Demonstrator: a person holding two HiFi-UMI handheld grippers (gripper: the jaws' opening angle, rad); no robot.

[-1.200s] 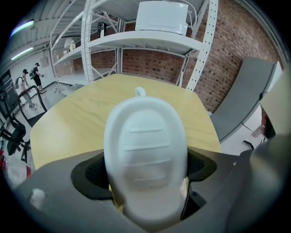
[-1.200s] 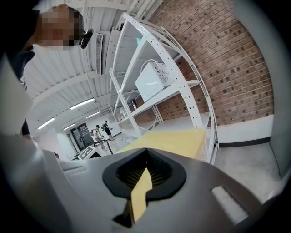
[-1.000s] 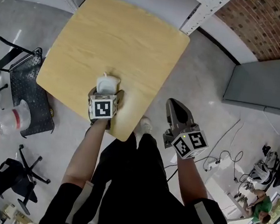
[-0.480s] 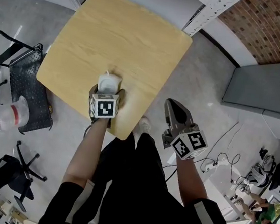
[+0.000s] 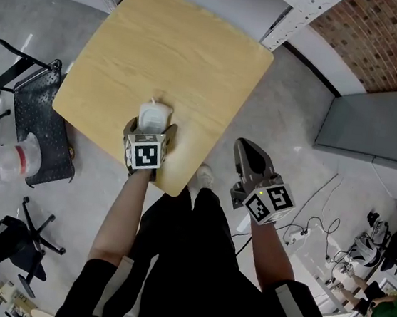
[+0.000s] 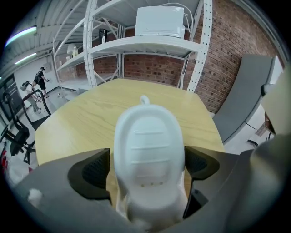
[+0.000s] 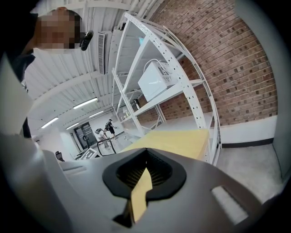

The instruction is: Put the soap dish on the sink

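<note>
Lying on the table (image 5: 169, 50), the dish (image 6: 148, 141) sits between the jaws of the left gripper (image 5: 152, 127). Those jaws have just been opening and stand wide, pads just beside the dish's sides. The right gripper (image 7: 142, 175) hangs beside the table, jaws together with nothing between them.

Black clothes (image 5: 184, 274) (pale-banded sleeves (image 5: 288, 309))
</note>
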